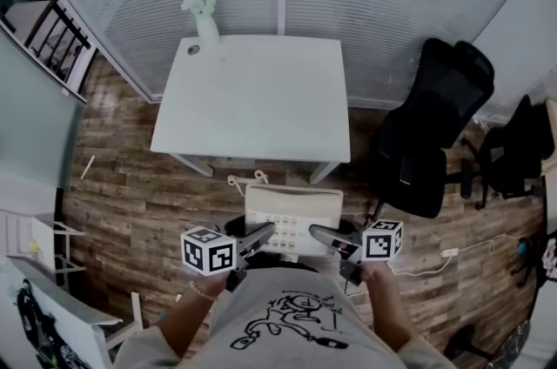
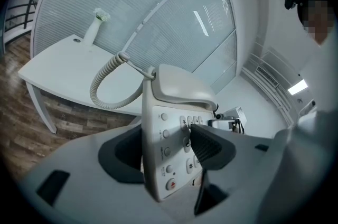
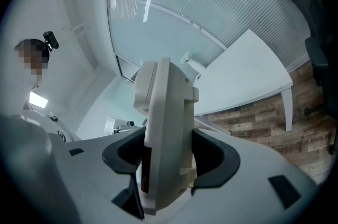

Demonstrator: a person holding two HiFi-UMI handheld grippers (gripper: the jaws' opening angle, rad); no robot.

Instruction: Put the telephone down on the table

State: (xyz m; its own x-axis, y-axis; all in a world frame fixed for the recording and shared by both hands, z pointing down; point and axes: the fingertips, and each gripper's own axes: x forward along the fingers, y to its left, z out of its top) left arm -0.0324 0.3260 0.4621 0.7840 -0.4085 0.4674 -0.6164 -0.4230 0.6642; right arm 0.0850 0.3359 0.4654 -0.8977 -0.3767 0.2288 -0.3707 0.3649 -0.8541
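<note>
You had the left gripper (image 1: 261, 235) clamped on the phone (image 1: 291, 219) at its left edge, one pad lying over the keys and the other behind the body. The right gripper (image 1: 324, 237) was clamped on the opposite edge, its jaws closed on the casing. The phone hung between them over the wood floor, short of the table (image 1: 252, 97) and not yet above it.

The danger, as I judged it, lay in your two hands drifting apart or twisting against each other, which could have pried an edge out of a pad. A tilt could also have slid the handset (image 2: 182, 85) off its cradle. The cord (image 1: 244, 180) dangled on the far side, toward the table's edge, and might have snagged there as you came in.

The underside of the phone showed in no view, nor did where the cord ended. Farther off, a vase (image 1: 207, 28) stood at the table's far left corner, well clear of the middle. The small thing beside it was too tiny to name.
</note>
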